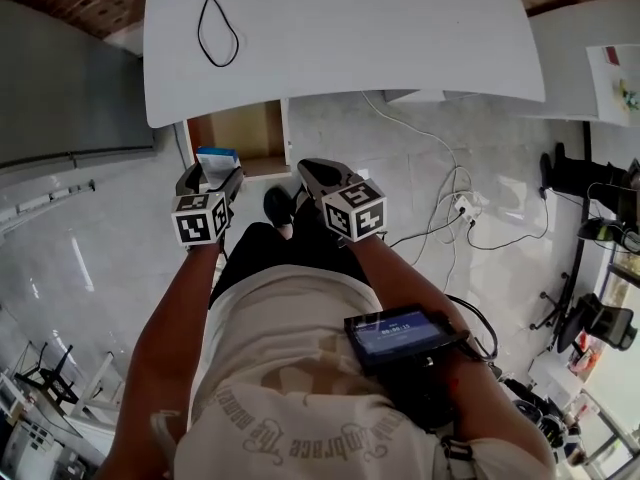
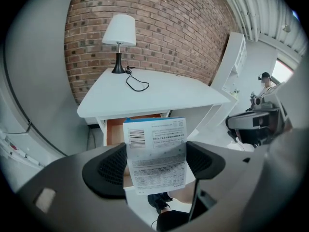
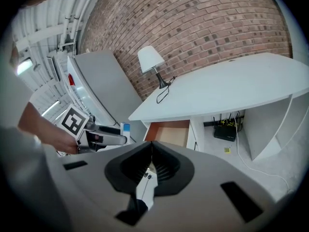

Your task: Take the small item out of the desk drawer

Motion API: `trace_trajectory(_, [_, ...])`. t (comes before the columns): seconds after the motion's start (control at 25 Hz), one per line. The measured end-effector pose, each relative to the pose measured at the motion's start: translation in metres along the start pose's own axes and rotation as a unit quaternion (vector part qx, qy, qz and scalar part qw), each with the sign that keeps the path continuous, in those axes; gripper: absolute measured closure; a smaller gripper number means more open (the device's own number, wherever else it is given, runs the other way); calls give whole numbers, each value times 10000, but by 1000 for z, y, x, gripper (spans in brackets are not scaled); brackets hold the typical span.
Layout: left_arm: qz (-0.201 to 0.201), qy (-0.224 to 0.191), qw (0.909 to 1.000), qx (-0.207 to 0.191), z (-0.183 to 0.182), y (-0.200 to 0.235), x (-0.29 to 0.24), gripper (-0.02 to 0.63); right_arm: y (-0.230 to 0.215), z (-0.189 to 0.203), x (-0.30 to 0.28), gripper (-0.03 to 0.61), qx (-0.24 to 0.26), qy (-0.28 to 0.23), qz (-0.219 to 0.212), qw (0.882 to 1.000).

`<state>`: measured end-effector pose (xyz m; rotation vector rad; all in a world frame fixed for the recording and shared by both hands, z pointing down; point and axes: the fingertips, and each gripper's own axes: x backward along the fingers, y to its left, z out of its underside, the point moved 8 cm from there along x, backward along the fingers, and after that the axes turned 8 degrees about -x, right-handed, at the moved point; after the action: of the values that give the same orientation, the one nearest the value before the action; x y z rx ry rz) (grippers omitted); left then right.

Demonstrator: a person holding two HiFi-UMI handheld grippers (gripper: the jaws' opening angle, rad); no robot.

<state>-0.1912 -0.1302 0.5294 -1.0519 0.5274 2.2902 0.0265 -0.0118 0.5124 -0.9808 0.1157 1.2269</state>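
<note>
Clearly outside the drawer (image 1: 240,133), the box (image 2: 157,151) is clamped upright between the left gripper's (image 1: 210,180) jaws, barcode side towards that gripper. It hangs just in front of the open drawer, which is under the desk's (image 1: 340,28) front edge near the left corner. Beside it, the right gripper (image 3: 151,151) has its jaws pressed together on nothing. A lamp (image 2: 119,30) stands at the desk's far edge, with its cable (image 2: 137,83) looping over the top.
</note>
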Motion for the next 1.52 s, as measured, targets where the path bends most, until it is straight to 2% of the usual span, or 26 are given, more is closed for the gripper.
trace_trajectory(0.68, [68, -768, 9968, 222, -15, -12, 49, 229, 29, -29, 22, 572, 385, -371, -54, 9986])
trace_trajectory(1.04, [287, -1116, 9929, 302, -24, -29, 61, 229, 39, -35, 37, 572, 587, -439, -178, 9972])
trace_trajectory(1.32, [357, -1305, 9905, 254, -28, -32, 76, 228, 50, -48, 45, 572, 690, -591, -247, 9956])
trace_trajectory(1.52, [323, -1597, 9864, 219, -34, -34, 90, 228, 61, -62, 52, 572, 920, -673, -398, 9927])
